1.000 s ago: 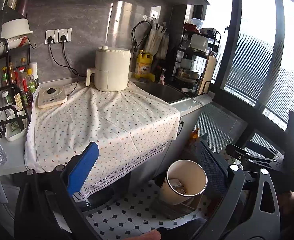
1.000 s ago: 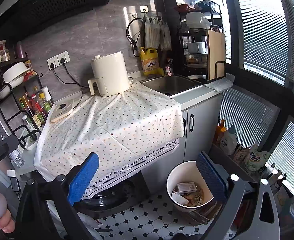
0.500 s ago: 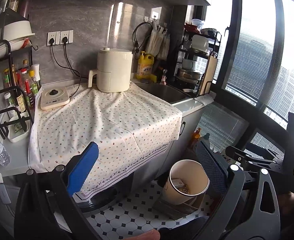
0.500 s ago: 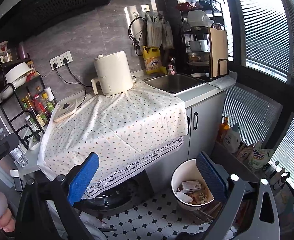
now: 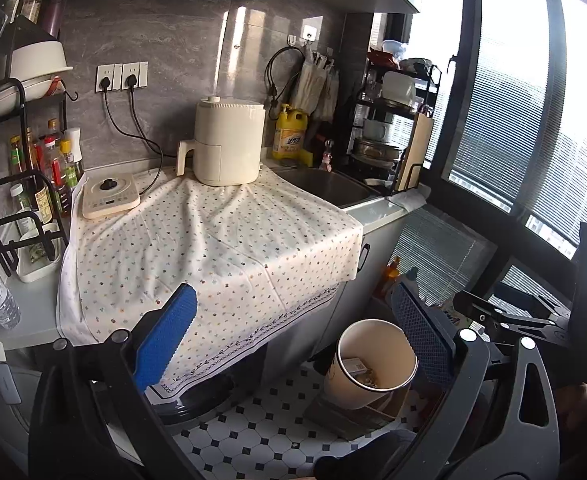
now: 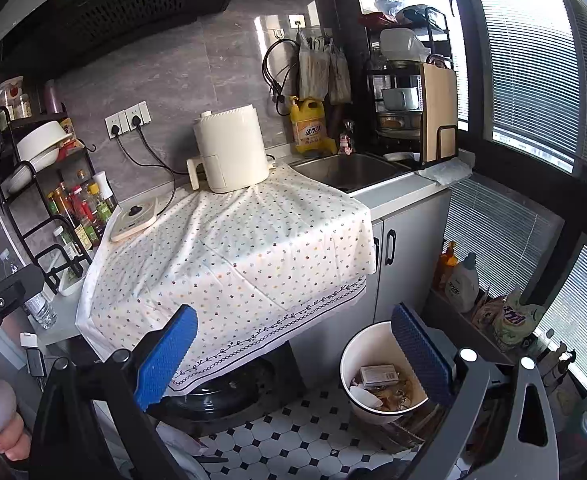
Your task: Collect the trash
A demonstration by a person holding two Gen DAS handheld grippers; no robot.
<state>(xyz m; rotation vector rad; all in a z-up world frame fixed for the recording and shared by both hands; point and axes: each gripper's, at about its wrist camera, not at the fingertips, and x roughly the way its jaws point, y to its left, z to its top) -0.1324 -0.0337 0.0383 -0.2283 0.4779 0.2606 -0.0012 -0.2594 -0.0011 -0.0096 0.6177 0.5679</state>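
Observation:
A white round trash bin (image 6: 359, 364) stands on the tiled floor below the counter, holding a small box (image 6: 378, 374) and other scraps. In the left wrist view the bin (image 5: 357, 384) is at the lower right. My left gripper (image 5: 293, 320) is open and empty, its blue pads wide apart, above the counter's front edge. My right gripper (image 6: 293, 334) is also open and empty, with its right pad over the bin's rim. The dotted cloth (image 5: 213, 248) on the counter shows no trash.
A cream air fryer (image 5: 229, 144), a small cooktop (image 5: 109, 200), a spice rack (image 5: 41, 176) and a sink (image 6: 349, 168) are on the counter. Cleaning bottles (image 6: 459, 280) and bags line a low shelf by the window. A dark pot (image 6: 229, 396) sits under the cloth.
Both wrist views have shifted slightly back and right from the counter. Both grippers stay open and empty.

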